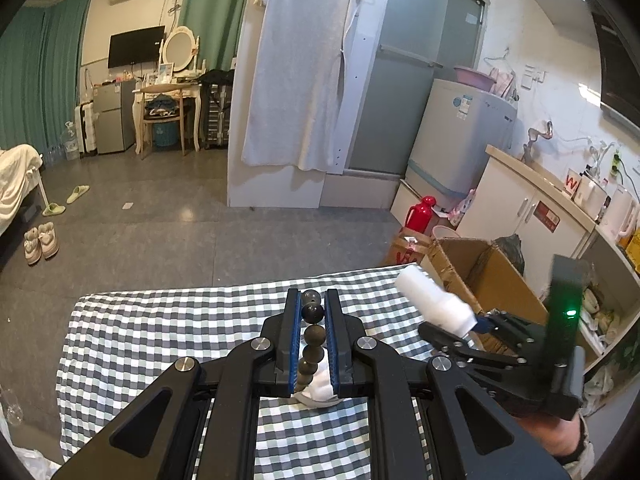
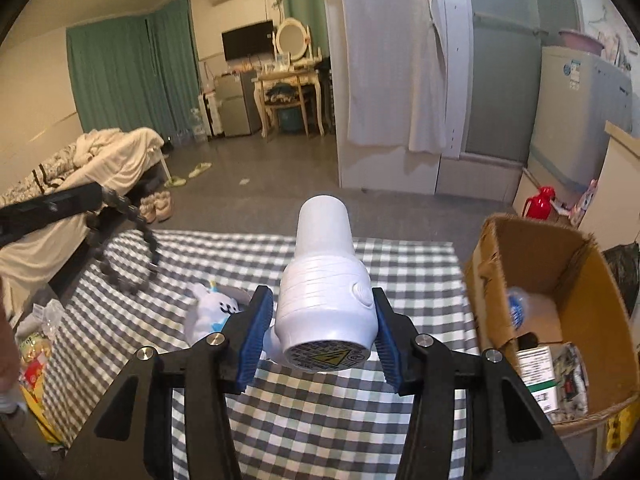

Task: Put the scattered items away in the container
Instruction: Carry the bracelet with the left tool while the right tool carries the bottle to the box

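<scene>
Ahead of my right gripper fingers w/ the white plastic hair dryer: bare grey-white checked tablecloth, free passage. Right of the fingers, open brown cardboard box; its near wall stands in the way. Left of them, small white plush toy and hanging dark bead string.

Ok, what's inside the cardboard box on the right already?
In the cardboard box: a clear plastic bottle with a blue label, a green-and-white carton and some printed packaging. The near wall and those items hide the rest of the bottom.
</scene>
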Tool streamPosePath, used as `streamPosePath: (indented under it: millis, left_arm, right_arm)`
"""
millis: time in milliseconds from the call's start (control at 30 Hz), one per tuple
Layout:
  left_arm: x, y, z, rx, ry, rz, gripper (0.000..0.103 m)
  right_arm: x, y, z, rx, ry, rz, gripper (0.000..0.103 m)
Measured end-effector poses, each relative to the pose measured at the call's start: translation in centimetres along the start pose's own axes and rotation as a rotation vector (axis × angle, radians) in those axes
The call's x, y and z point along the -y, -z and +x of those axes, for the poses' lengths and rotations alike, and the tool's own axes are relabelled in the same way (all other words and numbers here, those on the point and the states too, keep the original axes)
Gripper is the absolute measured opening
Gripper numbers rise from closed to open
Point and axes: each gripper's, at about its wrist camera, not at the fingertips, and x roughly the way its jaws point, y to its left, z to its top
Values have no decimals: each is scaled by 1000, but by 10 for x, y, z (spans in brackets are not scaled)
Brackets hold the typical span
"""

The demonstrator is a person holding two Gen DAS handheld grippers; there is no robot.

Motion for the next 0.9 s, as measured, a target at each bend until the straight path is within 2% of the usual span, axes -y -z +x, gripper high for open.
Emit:
streamPosePath:
  millis: [167,433,900]
  left_arm:
    - [13,-7,-7,20,14,17,11]
    - [44,-19,-14,48,44,57,11]
    - [106,-36,-10,64,119,136,11]
  right_arm:
    - [-3,-9,-33,67,12,-1,48]
    - [4,-20,-69,125,50,0,48]
    - [58,-20,-116,186,164,56,48]
